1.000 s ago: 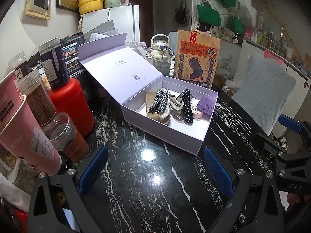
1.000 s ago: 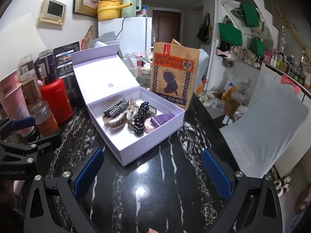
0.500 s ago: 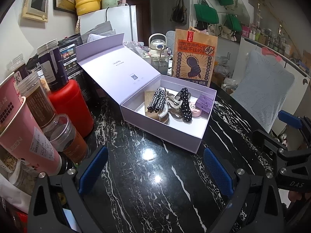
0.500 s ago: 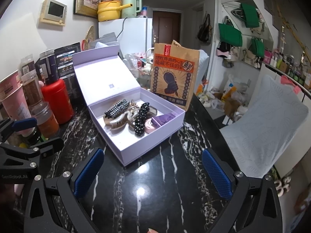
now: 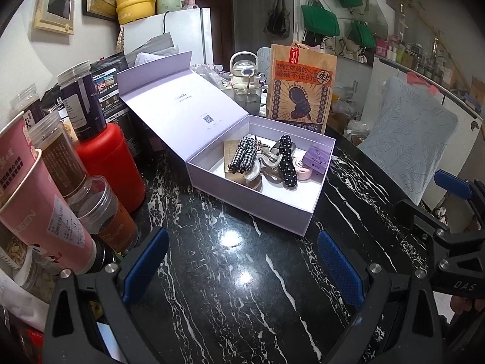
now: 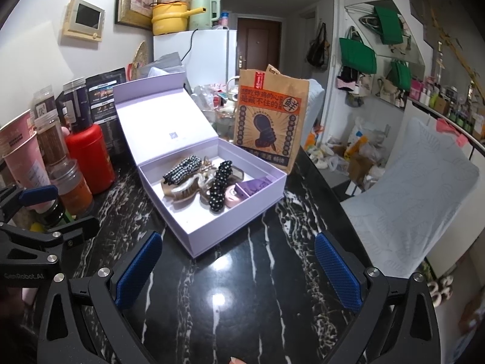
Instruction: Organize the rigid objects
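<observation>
Black marble table (image 5: 230, 288) with white streaks, 2 bright light spots on it.

In the middle, a light purple box (image 5: 282, 212), lid (image 5: 185, 109) flipped open and leaning back to the left. Inside the box, all bunched together near the far side: a black-and-white checked hair clip (image 5: 244, 154), a black hair clip with white dots (image 5: 286, 160), a see-through claw clip (image 5: 266, 159), a small pink round thing (image 5: 303, 168) and a little purple card box (image 5: 316, 157) leaning at the right wall. Near part of the box floor bare.

Just behind the box, standing up: a brown paper bag (image 5: 301, 91) with a dark ice-pop picture. Beside it, a glass kettle (image 5: 245, 82).

On the left of the table, crowded close: a red bottle (image 5: 112, 163), a pink paper cup (image 5: 33, 200), clear jars with brown stuff (image 5: 106, 212).

Left gripper (image 5: 241, 270) low over the near table, blue pads (image 5: 145, 261) spread wide apart, nothing between them. Well short of the box.

Right gripper (image 6: 239, 270) the same: blue pads (image 6: 138, 270) spread wide, holding nothing, the box's near corner just ahead of them.

Off to the right, a pale blue cushion (image 6: 424, 200) with leaf marks.
</observation>
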Available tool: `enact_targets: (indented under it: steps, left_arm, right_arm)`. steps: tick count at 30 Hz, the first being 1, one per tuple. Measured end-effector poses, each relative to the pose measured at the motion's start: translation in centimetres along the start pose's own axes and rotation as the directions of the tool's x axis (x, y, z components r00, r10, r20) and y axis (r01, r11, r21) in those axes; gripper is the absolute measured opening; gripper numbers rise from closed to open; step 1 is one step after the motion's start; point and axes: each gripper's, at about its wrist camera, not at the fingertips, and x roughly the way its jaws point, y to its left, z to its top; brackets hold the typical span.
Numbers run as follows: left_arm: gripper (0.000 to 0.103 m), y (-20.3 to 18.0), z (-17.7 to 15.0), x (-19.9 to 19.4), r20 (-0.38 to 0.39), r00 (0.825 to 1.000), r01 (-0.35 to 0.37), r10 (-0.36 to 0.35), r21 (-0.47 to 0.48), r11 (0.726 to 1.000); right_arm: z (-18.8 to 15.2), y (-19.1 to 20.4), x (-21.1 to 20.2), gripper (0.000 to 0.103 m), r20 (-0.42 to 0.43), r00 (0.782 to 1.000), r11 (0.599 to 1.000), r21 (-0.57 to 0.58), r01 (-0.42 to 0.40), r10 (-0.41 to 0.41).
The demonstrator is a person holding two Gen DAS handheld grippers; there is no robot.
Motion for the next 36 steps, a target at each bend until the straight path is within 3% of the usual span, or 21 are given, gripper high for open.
enact_targets:
  steps: [36]
  left_arm:
    - [0.100,-0.24,-0.50,0.34,-0.024,1.000,0.001,-0.001,0.007,1.000]
  right_arm:
    - [-0.20,0.19,0.08,0.102,-0.019,1.000,1.000,-0.021,0.008,-0.008]
